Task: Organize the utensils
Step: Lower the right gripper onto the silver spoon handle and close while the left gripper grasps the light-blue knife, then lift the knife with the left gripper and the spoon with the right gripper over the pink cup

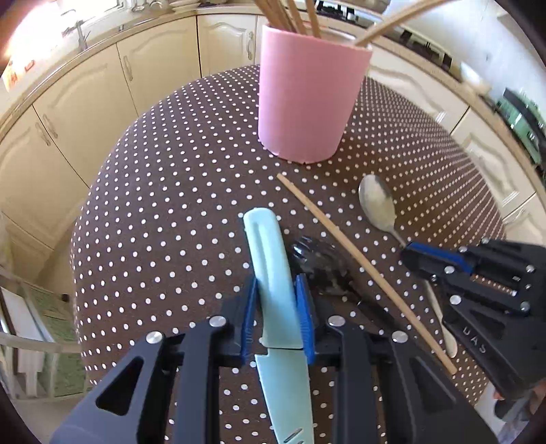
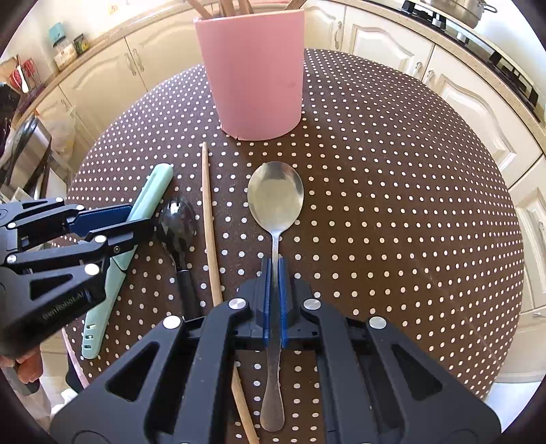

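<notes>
While clamped on the matte mint knife (image 1: 273,273), left gripper (image 1: 275,317); right gripper (image 2: 273,300) pinching steel spoon (image 2: 275,218).

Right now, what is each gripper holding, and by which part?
The left gripper clamps the mint-green knife near its middle. The right gripper pinches the metal spoon by its handle, just behind the neck.

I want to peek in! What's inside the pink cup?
Wooden sticks, probably chopsticks, poke out of the pink cup, leaning different ways. Its wall hides their lower ends and the bottom, so anything else inside can't be seen.
</notes>
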